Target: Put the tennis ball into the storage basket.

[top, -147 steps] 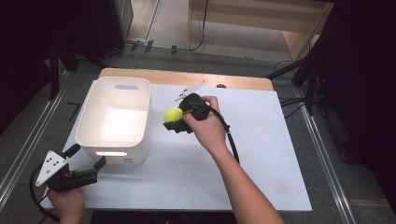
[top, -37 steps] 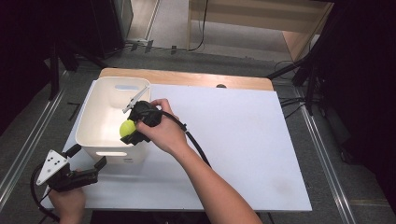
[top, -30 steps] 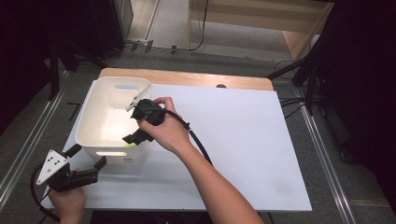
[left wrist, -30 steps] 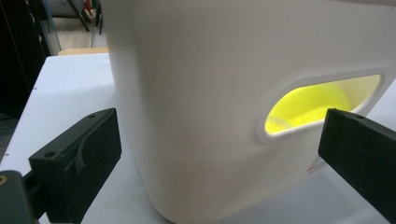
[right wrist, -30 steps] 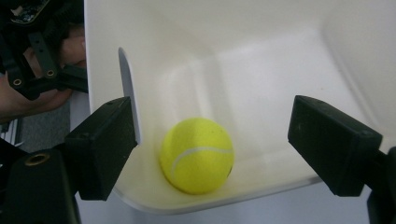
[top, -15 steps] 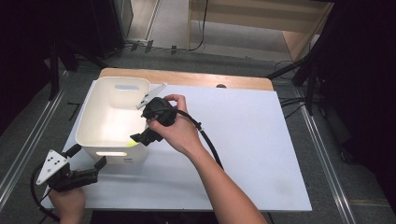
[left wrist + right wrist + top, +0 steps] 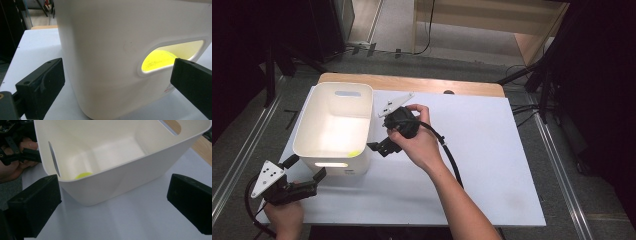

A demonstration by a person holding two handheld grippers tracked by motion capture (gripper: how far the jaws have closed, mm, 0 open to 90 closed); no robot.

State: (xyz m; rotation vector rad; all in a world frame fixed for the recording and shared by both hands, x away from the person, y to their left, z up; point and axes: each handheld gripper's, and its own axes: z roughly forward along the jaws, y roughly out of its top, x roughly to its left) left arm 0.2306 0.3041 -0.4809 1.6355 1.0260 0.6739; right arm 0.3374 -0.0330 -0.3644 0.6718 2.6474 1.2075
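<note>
A white plastic bin (image 7: 301,131) stands at the left of the white board. A yellow-green ball (image 7: 354,153) lies in its near right corner; it glows through the handle slot in the left gripper view (image 7: 157,61) and sits on the bin floor in the right gripper view (image 7: 83,175). My right gripper (image 7: 379,147) hovers just outside the bin's right wall, open, its jaws having just been opening, with nothing between them. My left gripper (image 7: 304,168) rests open by the bin's near wall.
The white board (image 7: 492,150) stretches to the right of the bin, with a wooden table edge (image 7: 437,86) behind it. The right gripper's black cable (image 7: 451,157) trails along the forearm. Dark floor and metal rails surround the table.
The right gripper carried the ball over the bin and let it go. The ball now lies inside, and the hand has drawn back to the right. The left gripper has stayed put.
</note>
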